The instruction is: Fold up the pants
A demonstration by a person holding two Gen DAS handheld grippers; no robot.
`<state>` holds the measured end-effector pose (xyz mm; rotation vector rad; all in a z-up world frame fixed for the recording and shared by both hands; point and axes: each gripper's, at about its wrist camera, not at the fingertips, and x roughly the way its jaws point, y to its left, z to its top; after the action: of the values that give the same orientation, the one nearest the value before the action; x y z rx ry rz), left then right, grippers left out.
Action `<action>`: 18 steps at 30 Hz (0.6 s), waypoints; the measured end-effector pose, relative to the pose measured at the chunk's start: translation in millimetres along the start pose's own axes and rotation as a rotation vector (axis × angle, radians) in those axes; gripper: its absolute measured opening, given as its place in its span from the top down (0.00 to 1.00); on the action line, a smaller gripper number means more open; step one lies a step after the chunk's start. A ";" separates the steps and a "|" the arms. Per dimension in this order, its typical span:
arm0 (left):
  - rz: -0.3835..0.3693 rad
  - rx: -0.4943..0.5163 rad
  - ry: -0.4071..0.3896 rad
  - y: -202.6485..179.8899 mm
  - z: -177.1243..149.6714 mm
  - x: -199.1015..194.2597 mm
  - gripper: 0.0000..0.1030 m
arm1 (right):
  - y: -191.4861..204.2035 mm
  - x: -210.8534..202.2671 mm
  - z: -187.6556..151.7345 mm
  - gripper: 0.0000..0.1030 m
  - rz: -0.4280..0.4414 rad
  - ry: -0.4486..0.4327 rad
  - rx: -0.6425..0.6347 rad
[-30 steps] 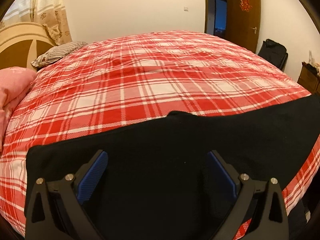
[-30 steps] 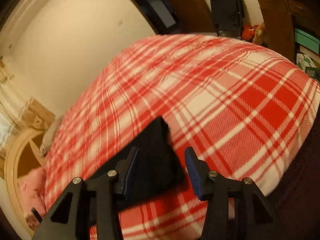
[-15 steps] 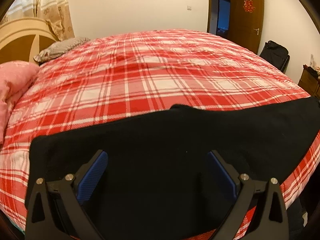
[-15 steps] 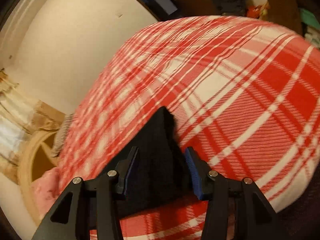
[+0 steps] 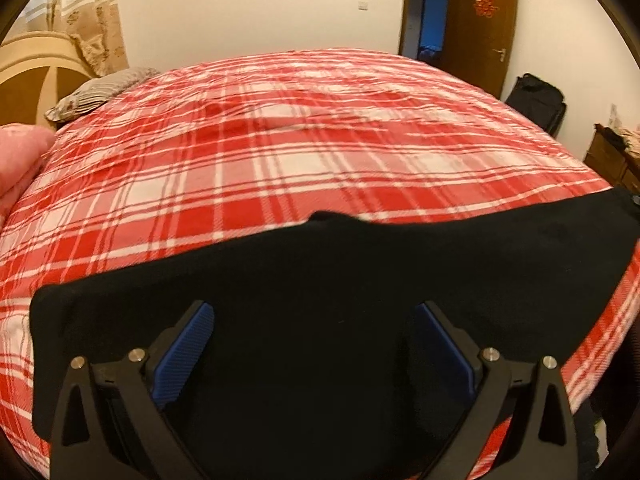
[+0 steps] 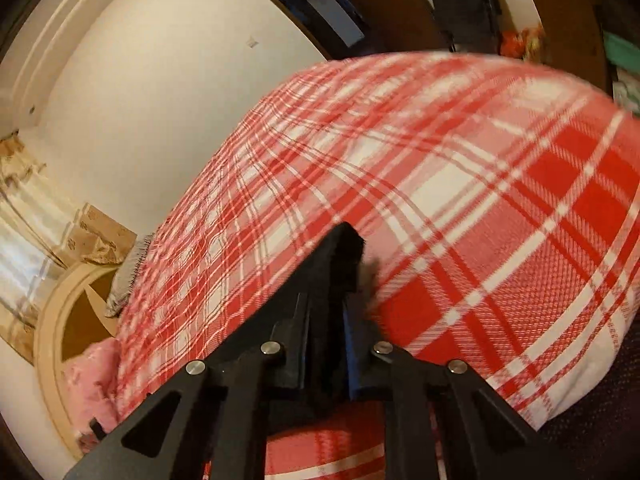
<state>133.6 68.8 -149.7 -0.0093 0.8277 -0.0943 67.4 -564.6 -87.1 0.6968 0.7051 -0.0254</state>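
Observation:
Black pants (image 5: 360,280) lie spread across the near edge of a bed with a red and white plaid cover (image 5: 300,140). My left gripper (image 5: 314,312) hovers over the middle of the pants, open, its blue pads wide apart with only flat cloth below. In the right wrist view the right gripper (image 6: 328,308) is shut on one end of the pants (image 6: 340,252), whose black corner sticks out beyond the pinched fingers. That view is tilted and blurred.
A pink blanket (image 5: 16,160) and a striped pillow (image 5: 100,90) lie at the headboard end on the left. A black bag (image 5: 536,100) stands by the open brown door (image 5: 480,24), and a wooden dresser (image 5: 612,156) stands at the right.
The right gripper has closed from open onto the end of the pants. The left gripper stays open and has shifted only slightly over the cloth.

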 end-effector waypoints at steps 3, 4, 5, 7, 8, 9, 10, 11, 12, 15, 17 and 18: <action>-0.042 0.009 -0.012 -8.0 6.3 -5.5 0.00 | 40.9 -9.7 -0.3 0.86 -0.001 -0.036 -0.110; -0.067 0.007 -0.016 -11.1 9.1 -7.5 0.01 | 56.4 -13.1 -0.9 0.86 -0.002 -0.047 -0.155; -0.087 0.004 -0.019 -13.6 12.4 -7.7 0.01 | 75.3 -15.0 -2.9 0.86 -0.002 -0.060 -0.208; -0.119 0.007 -0.028 -21.2 18.3 -8.9 0.01 | 109.5 -13.3 -5.8 0.87 -0.001 -0.074 -0.292; -0.124 0.013 -0.033 -25.6 21.0 -9.1 0.01 | 126.2 -13.0 -9.2 0.87 -0.003 -0.079 -0.335; -0.130 0.019 -0.038 -29.5 23.7 -9.2 0.01 | 145.8 -11.1 -14.8 0.87 -0.008 -0.082 -0.388; -0.137 0.022 -0.041 -32.6 25.2 -9.4 0.00 | 161.8 -7.1 -20.7 0.87 -0.007 -0.080 -0.430; -0.149 0.029 -0.048 -37.8 27.3 -9.7 0.00 | 172.0 -2.2 -24.8 0.87 -0.005 -0.076 -0.458; -0.158 0.035 -0.051 -41.3 28.3 -9.8 0.01 | 187.3 7.1 -34.4 0.87 -0.002 -0.063 -0.500; -0.179 0.059 -0.054 -54.1 31.5 -8.7 0.01 | 209.1 34.5 -60.3 0.87 -0.027 -0.019 -0.599; -0.209 0.070 -0.050 -62.1 32.7 -7.3 0.01 | 216.3 57.1 -80.4 0.87 -0.050 0.021 -0.654; -0.233 0.072 -0.045 -65.8 33.0 -6.0 0.01 | 216.7 69.9 -90.7 0.87 -0.055 0.054 -0.670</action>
<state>148.6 2.8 -120.0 -0.0400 0.7755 -0.3419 121.8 -328.1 -53.3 0.0357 0.7283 0.1738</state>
